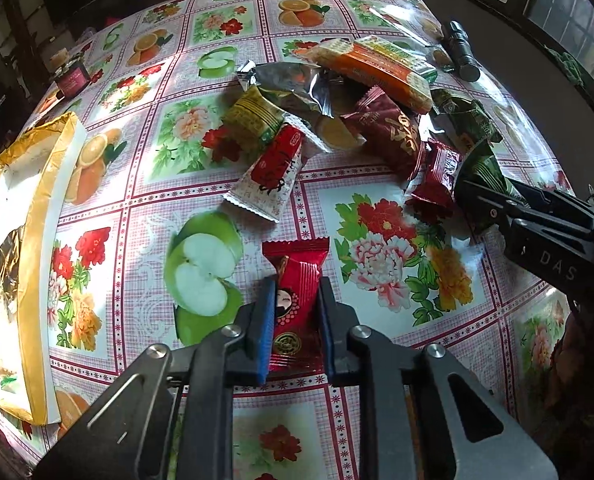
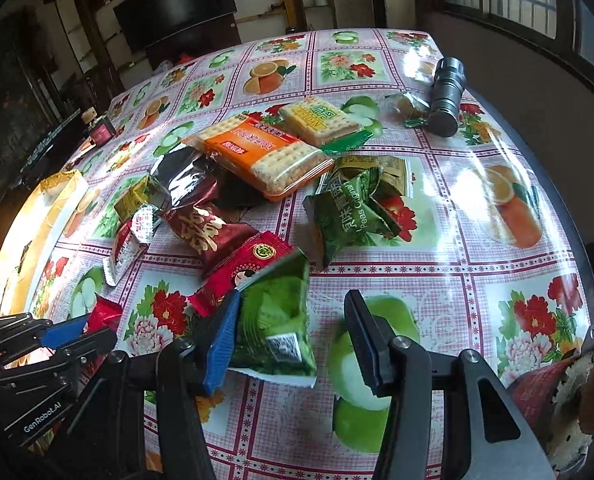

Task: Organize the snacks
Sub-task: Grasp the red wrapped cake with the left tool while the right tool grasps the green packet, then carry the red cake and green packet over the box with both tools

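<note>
Red foil marks the snack (image 1: 295, 312) pinched between the blue pads of the left gripper (image 1: 295, 320), low in the left wrist view, resting on the flowered tablecloth (image 1: 377, 200). In the right wrist view, a green packet (image 2: 275, 324) lies against the left pad of the right gripper (image 2: 293, 336); the other finger stands clear, so the jaws are half spread and not gripping. Above both lies the snack pile (image 1: 337, 100), topped by an orange cracker pack (image 2: 257, 152). A gold box (image 1: 29, 240) sits at the left edge, a flashlight (image 2: 447, 92) upper right.
</note>
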`<state>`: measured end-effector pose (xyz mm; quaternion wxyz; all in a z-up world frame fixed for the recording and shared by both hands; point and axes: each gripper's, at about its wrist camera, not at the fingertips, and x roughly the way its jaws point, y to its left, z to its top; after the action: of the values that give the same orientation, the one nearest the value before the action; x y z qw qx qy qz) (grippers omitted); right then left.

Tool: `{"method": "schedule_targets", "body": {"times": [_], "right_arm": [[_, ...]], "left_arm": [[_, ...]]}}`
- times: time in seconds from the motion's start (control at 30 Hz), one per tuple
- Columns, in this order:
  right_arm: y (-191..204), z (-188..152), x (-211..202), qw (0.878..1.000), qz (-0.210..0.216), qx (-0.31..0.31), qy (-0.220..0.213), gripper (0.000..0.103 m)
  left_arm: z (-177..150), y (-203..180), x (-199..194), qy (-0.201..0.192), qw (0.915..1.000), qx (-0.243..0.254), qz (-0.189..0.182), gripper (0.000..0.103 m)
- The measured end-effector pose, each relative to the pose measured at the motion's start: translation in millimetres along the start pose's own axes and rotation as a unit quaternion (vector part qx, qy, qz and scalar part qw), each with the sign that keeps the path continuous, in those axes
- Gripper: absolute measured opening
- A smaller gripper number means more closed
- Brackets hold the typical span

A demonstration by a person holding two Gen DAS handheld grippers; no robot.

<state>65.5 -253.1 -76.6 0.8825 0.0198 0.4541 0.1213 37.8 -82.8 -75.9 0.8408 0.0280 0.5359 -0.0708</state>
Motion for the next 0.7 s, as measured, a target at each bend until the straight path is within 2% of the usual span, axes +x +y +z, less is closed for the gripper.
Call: {"method": "schedule_targets", "body": {"times": [0.03, 0.07, 0.2, 0.37, 0.53, 0.7], "right_arm": [[2.4, -0.4, -0.1, 1.000, 0.001, -0.006, 0.001, 0.045], [3.6, -1.8, -1.0, 1.000, 0.003, -0.011, 0.004, 0.032], [5.8, -7.9, -13.1, 1.000, 0.020, -0.009, -0.009, 0.032], [20.7, -11.9, -34.5, 0.997, 0.063, -0.010, -0.031, 0.032], [54.7, -8.0, -41.5, 0.992, 0.114, -0.031, -0.037, 0.032], [95.2, -6.4, -40.6, 0.986, 0.149, -0.067, -0.033, 0.032]], "left_arm": [[-1.4, 4.1, -0.6, 0.002, 1.0000, -0.006, -0.003, 0.020], [-2.7, 9.0, -1.2, 0.004, 0.9999, -0.013, -0.007, 0.020], [-10.9, 29.8, -6.1, 0.007, 0.9991, -0.039, -0.018, 0.019], [-19.8, 52.5, -21.7, -0.002, 0.9981, -0.060, -0.018, 0.019], [-27.6, 73.8, -41.3, -0.016, 0.9966, -0.080, -0.008, 0.019], [-33.3, 96.3, -57.9, -0.033, 0.9941, -0.102, 0.017, 0.019]]}}
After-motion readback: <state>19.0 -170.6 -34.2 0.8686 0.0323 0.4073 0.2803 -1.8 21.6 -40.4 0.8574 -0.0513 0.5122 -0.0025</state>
